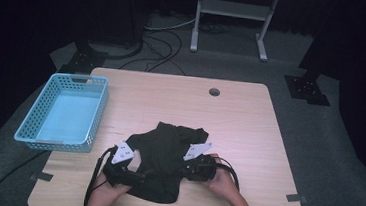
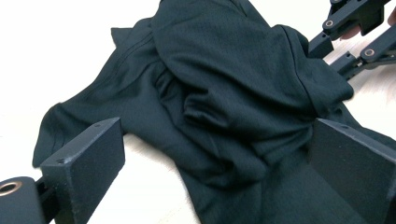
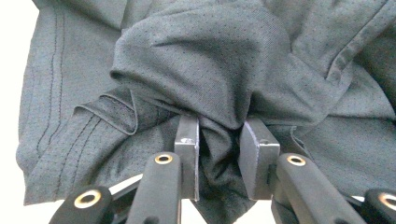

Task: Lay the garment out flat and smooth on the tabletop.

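A dark, crumpled shirt (image 1: 167, 149) lies on the wooden table (image 1: 249, 129) near its front edge. My right gripper (image 1: 187, 169) comes in from the shirt's right side. In the right gripper view its jaws (image 3: 218, 140) pinch a bunched fold of the shirt (image 3: 210, 60). My left gripper (image 1: 137, 177) is at the shirt's lower left. In the left gripper view it (image 2: 219, 163) stands wide open. One jaw rests over bare table, the other over the shirt (image 2: 224, 84). The right gripper (image 2: 329, 53) shows at the top right of that view, by the cloth's edge.
A light blue plastic basket (image 1: 97, 110) sits at the table's left edge. A round cable hole (image 1: 214, 92) is near the far edge. Beyond the table stand a white metal frame (image 1: 232, 9) and floor cables (image 1: 161, 43).
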A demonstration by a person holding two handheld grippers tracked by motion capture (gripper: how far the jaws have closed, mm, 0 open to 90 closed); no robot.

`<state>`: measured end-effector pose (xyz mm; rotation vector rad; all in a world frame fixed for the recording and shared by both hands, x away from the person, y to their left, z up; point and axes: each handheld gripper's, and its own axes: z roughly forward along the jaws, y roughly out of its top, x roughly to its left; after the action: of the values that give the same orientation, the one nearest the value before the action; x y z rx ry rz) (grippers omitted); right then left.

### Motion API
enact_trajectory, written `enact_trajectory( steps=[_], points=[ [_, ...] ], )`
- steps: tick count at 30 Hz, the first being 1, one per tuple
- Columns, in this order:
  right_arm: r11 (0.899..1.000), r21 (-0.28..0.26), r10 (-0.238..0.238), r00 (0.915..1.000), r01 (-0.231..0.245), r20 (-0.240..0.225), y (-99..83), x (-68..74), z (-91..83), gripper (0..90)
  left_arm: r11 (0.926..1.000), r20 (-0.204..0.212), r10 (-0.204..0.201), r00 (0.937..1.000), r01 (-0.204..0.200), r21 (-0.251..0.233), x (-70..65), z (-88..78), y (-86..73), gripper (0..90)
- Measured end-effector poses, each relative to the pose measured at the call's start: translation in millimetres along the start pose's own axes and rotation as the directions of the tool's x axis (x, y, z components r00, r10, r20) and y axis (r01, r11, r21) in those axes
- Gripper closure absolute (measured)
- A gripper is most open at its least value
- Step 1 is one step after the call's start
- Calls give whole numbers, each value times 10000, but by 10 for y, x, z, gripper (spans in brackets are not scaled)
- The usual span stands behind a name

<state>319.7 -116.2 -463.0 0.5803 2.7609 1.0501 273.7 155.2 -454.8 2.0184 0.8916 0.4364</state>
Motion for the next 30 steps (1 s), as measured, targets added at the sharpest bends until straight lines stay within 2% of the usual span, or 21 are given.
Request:
enact_trajectory(
  steps=[3, 4, 8, 12, 14, 16, 18, 21, 23, 27, 30],
  points=[
    [9998, 168, -140, 9999, 142, -98, 26, 20, -13, 667, 10000, 3, 4, 10000, -4, 5, -1, -5, -2, 31],
    [9996, 143, -246, 9993, 250, -293, 53, 34, -54, 563, 10000, -4, -2, 10000, 2, -1, 5, -14, -5, 31],
    [9969, -780, 44, 9995, -67, -298, 137, 51, -173, 367, 10000, 6, -50, 10000, 50, -1, 20, -16, -17, 31],
    [9947, -1026, -83, 10000, 80, -33, 239, 87, -151, 315, 10000, 31, -41, 10000, 41, 29, 17, -9, -18, 31],
    [9957, -902, -175, 9997, 189, 164, 311, 102, -70, 308, 10000, 46, -19, 10000, 19, -12, 10, -9, -12, 31],
    [9969, -768, -138, 9996, 158, 258, 353, 103, 22, 322, 10000, 76, 7, 10000, -7, -26, 3, -13, -5, 32],
    [9984, -534, -165, 9995, 178, 259, 368, 103, 119, 385, 10000, 109, 53, 9999, -53, -27, -2, -13, -1, 34],
    [9988, -389, -271, 9986, 289, 455, 356, 123, 187, 624, 9999, 132, 110, 9999, -110, 6, -11, 5, -9, 34],
    [9991, -310, -270, 9987, 284, 422, 354, 121, 174, 716, 9999, 174, 98, 9998, -99, 47, -13, 25, -22, 34],
    [9996, -116, -261, 9992, 265, 313, 369, 112, 101, 758, 9999, 224, 125, 9997, -126, 47, -24, 38, -22, 35],
    [9985, -327, -430, 9982, 444, 408, 370, 127, -23, 771, 9998, 201, 172, 9996, -173, 30, -29, 41, -25, 37]
  ],
)
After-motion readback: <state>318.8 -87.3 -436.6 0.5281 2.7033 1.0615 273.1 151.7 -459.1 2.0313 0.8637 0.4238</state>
